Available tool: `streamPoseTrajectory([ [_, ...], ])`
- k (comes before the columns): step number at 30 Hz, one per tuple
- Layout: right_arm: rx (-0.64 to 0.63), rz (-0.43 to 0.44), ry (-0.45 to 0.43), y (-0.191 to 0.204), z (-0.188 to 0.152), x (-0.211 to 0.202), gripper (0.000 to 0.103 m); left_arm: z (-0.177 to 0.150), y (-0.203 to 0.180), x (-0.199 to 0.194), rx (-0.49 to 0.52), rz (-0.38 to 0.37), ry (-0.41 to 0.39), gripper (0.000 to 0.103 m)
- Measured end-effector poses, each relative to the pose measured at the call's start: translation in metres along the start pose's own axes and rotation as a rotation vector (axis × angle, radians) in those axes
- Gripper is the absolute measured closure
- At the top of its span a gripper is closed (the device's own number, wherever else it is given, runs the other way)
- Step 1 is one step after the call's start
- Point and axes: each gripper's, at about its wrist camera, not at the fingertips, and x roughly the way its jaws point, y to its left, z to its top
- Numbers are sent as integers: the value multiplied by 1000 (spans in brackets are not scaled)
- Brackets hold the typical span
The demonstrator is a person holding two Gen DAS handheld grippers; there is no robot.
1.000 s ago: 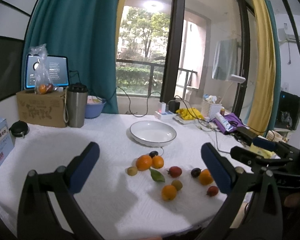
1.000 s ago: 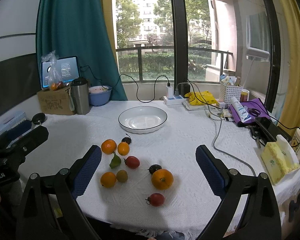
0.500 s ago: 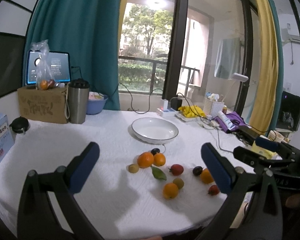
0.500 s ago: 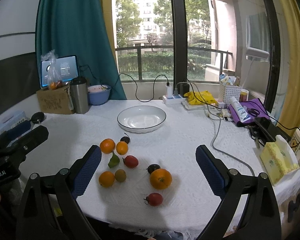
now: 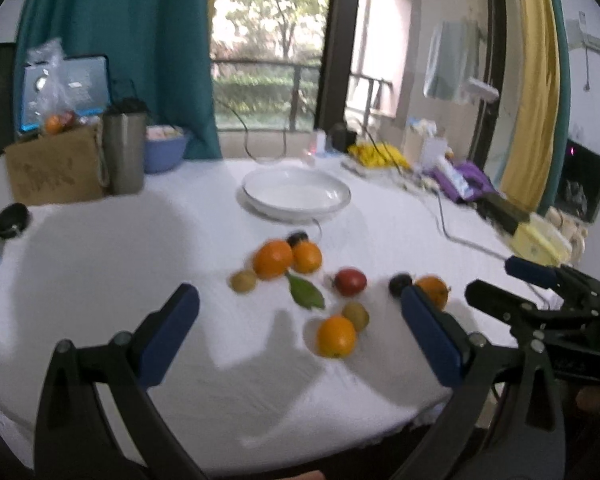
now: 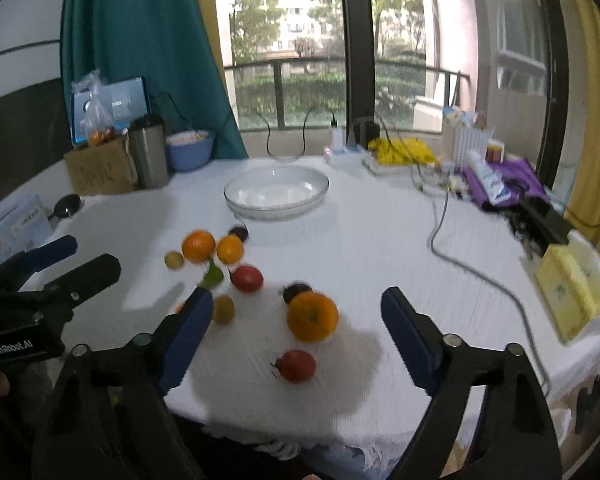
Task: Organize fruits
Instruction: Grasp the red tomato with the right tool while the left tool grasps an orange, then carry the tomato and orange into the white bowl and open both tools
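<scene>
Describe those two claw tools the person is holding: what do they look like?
Each gripper, the left gripper and the right gripper, is a black plastic frame with two long fingers joined by silver bolts. Ribbed blue pads cover the fingertips. The left gripper's body, seen from the right wrist view, carries white "GenRobot.AI" lettering. No cables or sleeves show.

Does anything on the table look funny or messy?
Yes. The fruits lie loose on the tablecloth while the white plate holds nothing. A green leaf lies among them too.
</scene>
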Motion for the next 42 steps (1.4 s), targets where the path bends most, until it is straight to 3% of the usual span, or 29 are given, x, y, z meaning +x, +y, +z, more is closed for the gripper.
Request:
streamPoseTrajectory([
  [4,-1,24,68,-4,-12,18,32,-10,-9,28,26,-15,92,2],
  [6,-3,44,104,-4,-18,28,38,-15,-12,40,31,-23,135,13],
  [9,-3,70,158,-4,-27,41,41,-22,-16,60,40,-36,200,17],
  [12,-18,82,183,-1,-33,48,43,-25,-21,69,56,-45,235,27],
  [18,-13,93,230,-6,-39,61,58,-29,-27,82,92,-46,290,49],
  [22,-20,91,224,-7,-39,61,68,-29,-31,83,120,-35,286,60],
  [26,-24,97,218,-8,-39,59,69,-27,-28,82,114,-49,285,70],
  [31,-35,96,190,-8,-32,53,69,-25,-24,79,97,-53,276,70],
  [42,-55,111,92,-1,5,39,69,15,-4,55,65,-28,163,70],
])
